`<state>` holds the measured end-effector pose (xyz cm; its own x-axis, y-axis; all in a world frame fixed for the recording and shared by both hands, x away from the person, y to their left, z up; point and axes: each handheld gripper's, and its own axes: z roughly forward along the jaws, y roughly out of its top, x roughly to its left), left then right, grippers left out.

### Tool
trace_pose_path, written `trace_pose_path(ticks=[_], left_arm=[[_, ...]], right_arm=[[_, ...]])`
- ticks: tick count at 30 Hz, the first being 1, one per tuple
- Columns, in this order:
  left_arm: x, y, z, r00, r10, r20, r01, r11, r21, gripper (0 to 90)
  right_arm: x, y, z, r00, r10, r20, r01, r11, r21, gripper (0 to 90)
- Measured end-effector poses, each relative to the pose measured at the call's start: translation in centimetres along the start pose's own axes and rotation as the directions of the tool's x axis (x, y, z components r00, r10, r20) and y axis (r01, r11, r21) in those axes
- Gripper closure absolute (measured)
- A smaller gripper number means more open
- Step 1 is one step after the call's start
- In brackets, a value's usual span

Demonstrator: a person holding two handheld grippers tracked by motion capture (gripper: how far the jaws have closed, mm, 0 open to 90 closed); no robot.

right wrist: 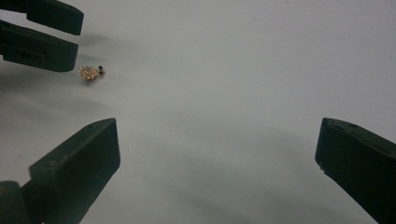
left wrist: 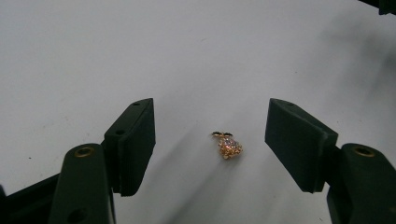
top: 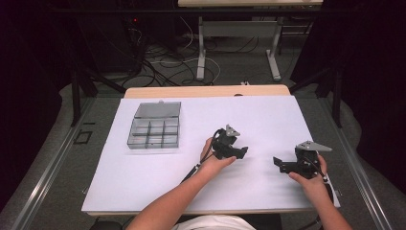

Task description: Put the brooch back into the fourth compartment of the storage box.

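- Small gold charm, knobbly and glittering with tiny stones, lying on matte white table.
- Left gripper: black blocky jaws spread wide, straddling the charm, touching nothing.
- Right gripper: jaws wide apart over bare table, charm at 10 o'clock.
- High up: clear plastic compartment box, lid open, at 10 o'clock from both grippers.
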<state>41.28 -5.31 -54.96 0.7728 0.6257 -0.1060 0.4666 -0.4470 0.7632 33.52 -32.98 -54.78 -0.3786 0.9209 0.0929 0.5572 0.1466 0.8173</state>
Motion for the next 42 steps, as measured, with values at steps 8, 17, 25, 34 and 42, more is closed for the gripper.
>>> trace_pose_path(ticks=[8, 17, 25, 34, 42], left_arm=[[0.0, -0.2, 0.6, 0.9999, -0.011, 0.005, 0.011, 0.9997, 0.022, 38.6], [-0.2, -0.4, 1.0, 0.9999, 0.003, 0.01, -0.004, 0.9979, 0.064, 46.5], [-0.4, -0.4, 1.2, 0.9998, 0.02, -0.002, -0.02, 0.9971, 0.074, 48.5], [-0.8, -0.4, 1.4, 0.9982, 0.053, -0.028, -0.051, 0.9959, 0.075, 54.1], [-1.1, -0.4, 1.5, 0.9963, 0.081, -0.029, -0.079, 0.9943, 0.072, 60.0]], right_arm=[[0.0, 0.0, 0.1, 1.0, -0.005, 0.008, 0.005, 1.0, -0.004, 0.0], [0.0, 0.0, 0.0, 1.0, -0.006, 0.0, 0.006, 1.0, 0.002, 0.0], [0.0, 0.0, 0.1, 1.0, -0.003, -0.006, 0.003, 1.0, 0.004, 0.0], [0.0, 0.0, 0.1, 1.0, -0.003, -0.006, 0.003, 1.0, 0.003, 0.0], [0.0, 0.0, 0.1, 1.0, -0.002, -0.007, 0.002, 1.0, 0.003, 0.0]])
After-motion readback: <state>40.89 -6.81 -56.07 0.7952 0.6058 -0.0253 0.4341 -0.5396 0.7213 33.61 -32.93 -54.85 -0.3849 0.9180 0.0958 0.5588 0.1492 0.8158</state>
